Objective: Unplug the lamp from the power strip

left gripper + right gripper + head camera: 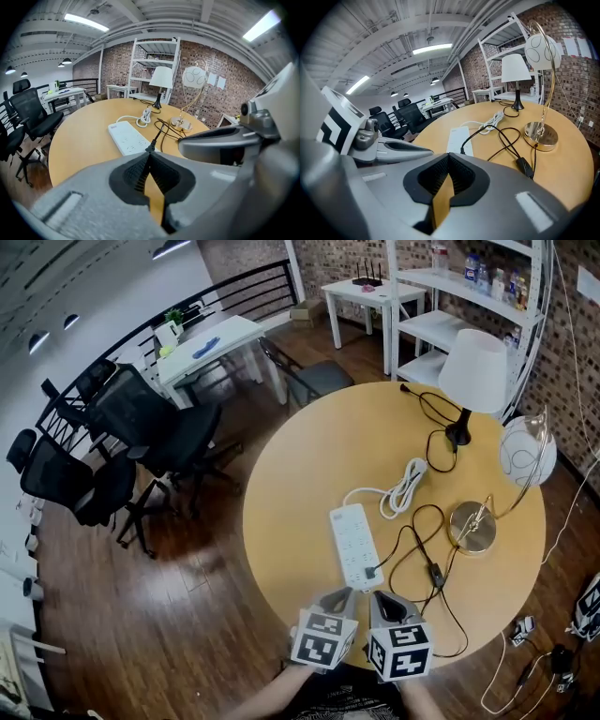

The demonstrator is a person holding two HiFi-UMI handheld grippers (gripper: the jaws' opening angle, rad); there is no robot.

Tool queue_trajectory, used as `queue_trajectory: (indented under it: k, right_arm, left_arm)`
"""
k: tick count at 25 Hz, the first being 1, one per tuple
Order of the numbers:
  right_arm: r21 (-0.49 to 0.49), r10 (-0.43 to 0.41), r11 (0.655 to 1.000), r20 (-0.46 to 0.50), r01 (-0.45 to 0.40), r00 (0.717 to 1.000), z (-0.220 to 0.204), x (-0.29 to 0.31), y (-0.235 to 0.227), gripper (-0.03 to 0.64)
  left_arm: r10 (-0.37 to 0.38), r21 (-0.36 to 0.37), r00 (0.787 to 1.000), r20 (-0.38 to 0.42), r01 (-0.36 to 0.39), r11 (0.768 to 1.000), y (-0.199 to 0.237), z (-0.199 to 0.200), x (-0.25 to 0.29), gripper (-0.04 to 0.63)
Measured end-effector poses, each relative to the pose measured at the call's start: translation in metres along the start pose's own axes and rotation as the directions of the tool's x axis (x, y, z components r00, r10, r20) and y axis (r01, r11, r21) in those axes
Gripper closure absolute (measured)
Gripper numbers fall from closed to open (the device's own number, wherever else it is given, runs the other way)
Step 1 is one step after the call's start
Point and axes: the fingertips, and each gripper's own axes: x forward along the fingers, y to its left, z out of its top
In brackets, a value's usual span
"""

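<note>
**Both tongs closed, holding nothing**

Your arms [267,701] are cut off at the bottom edge. Your left tongs [343,596] and right tongs [379,597] are closed and empty. Just above them lies one power strip [355,545] with one black plug [373,571] in it. Two lamps stand at the right: a white-shade lamp [473,371] and a gold lamp [473,526].

Shows one round table [300,474] bearing one white power strip [354,545], one black plug [373,571] seated in it and two lamps, one white-shaded lamp [473,371] and one gold-based lamp [472,527], with one white shelf unit [441,329] beyond.
</note>
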Motion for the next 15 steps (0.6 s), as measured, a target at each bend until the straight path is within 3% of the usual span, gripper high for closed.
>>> queue_trajectory:
  k: [11, 13, 15]
  right_arm:
    - [-0.046, -0.036, 0.998, -0.053, 0.033, 0.998, -0.004, 0.032, -0.017, 0.617]
    - [-0.05, -0.045, 0.998, -0.065, 0.041, 0.997, -0.005, 0.038, -0.018, 0.556]
    - [-0.05, -0.058, 0.997, -0.075, 0.054, 0.995, -0.007, 0.044, -0.019, 0.552]
  left_arm:
    - [-0.034, 0.039, 0.999, -0.017, 0.035, 0.999, 0.025, 0.007, 0.035, 0.592]
    - [-0.056, 0.061, 0.998, -0.016, 0.057, 0.996, 0.029, 0.012, 0.042, 0.592]
    - [-0.075, 0.083, 0.997, -0.025, 0.077, 0.994, 0.033, 0.014, 0.051, 0.592]
